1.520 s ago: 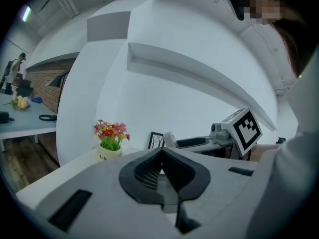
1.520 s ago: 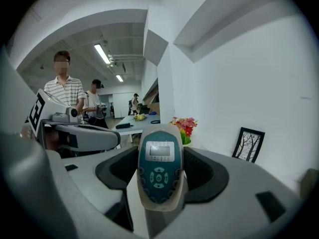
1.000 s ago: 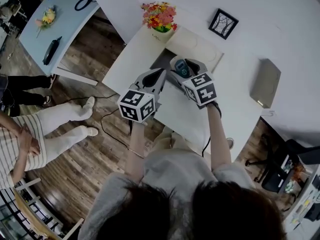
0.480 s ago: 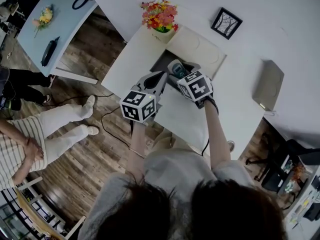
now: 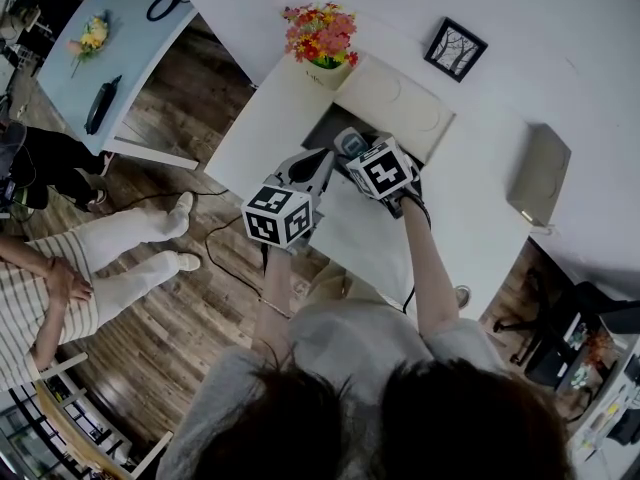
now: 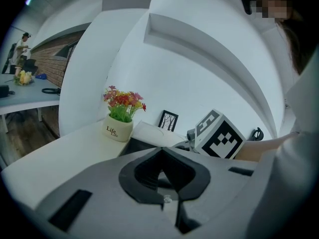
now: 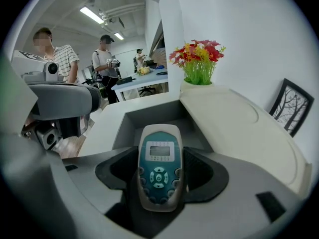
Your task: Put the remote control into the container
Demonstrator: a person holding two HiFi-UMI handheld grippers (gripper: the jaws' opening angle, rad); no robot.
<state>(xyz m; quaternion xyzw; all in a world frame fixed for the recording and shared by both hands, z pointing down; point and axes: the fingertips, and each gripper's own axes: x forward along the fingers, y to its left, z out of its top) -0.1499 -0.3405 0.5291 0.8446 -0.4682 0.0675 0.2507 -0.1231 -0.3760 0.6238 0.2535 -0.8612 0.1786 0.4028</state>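
Remote control (image 7: 159,156) sits clamped in your right gripper (image 7: 160,183) over the container (image 7: 121,127), ready to drop; left gripper (image 6: 162,176) closed, empty.

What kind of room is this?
Probably an office or workroom. There is a white desk, long ceiling lights, and people standing near another table in the background.

Your right gripper (image 7: 159,179) reaches forward on a nearly straight arm (image 5: 421,268), its 2 jaws clamped on the sides of the remote control (image 7: 159,153). Your left gripper (image 6: 160,154) sits just beside it, slightly behind, its 2 jaws pressed together with nothing between them.
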